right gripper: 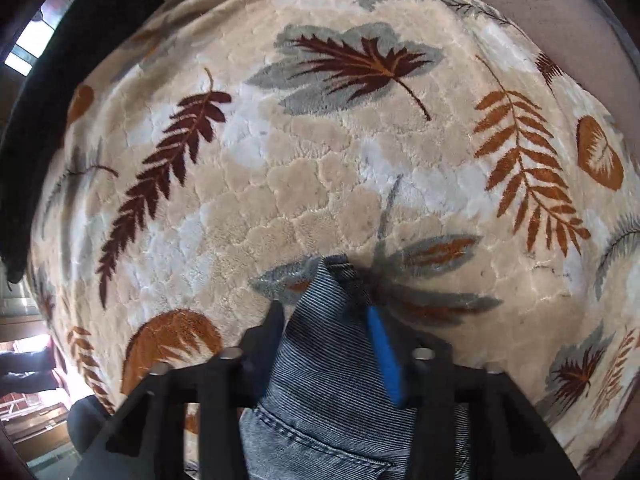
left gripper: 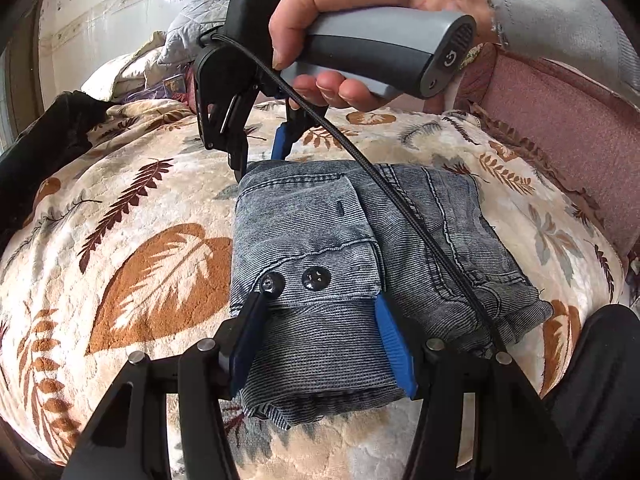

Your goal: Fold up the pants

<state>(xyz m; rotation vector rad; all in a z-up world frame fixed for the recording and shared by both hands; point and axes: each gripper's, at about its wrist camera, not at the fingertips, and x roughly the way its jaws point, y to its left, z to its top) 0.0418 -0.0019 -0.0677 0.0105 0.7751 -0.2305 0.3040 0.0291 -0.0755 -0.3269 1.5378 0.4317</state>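
The grey denim pants (left gripper: 360, 248) lie folded into a compact bundle on the leaf-patterned blanket (left gripper: 132, 216). My left gripper (left gripper: 320, 304) holds the near end of the bundle between its blue pads (left gripper: 390, 340), close to two black buttons (left gripper: 316, 279). My right gripper (left gripper: 260, 152), held by a hand (left gripper: 352, 20), grips the far edge of the bundle. In the right wrist view the right gripper (right gripper: 328, 312) is closed on a fold of the denim (right gripper: 320, 344), with one blue pad (right gripper: 384, 356) showing.
A black cable (left gripper: 384, 184) from the right gripper runs across the pants. A pink headboard or cushion (left gripper: 568, 120) stands at the right. Pillows and quilts (left gripper: 160, 60) pile at the back. Dark cloth (left gripper: 52, 136) lies at the left edge.
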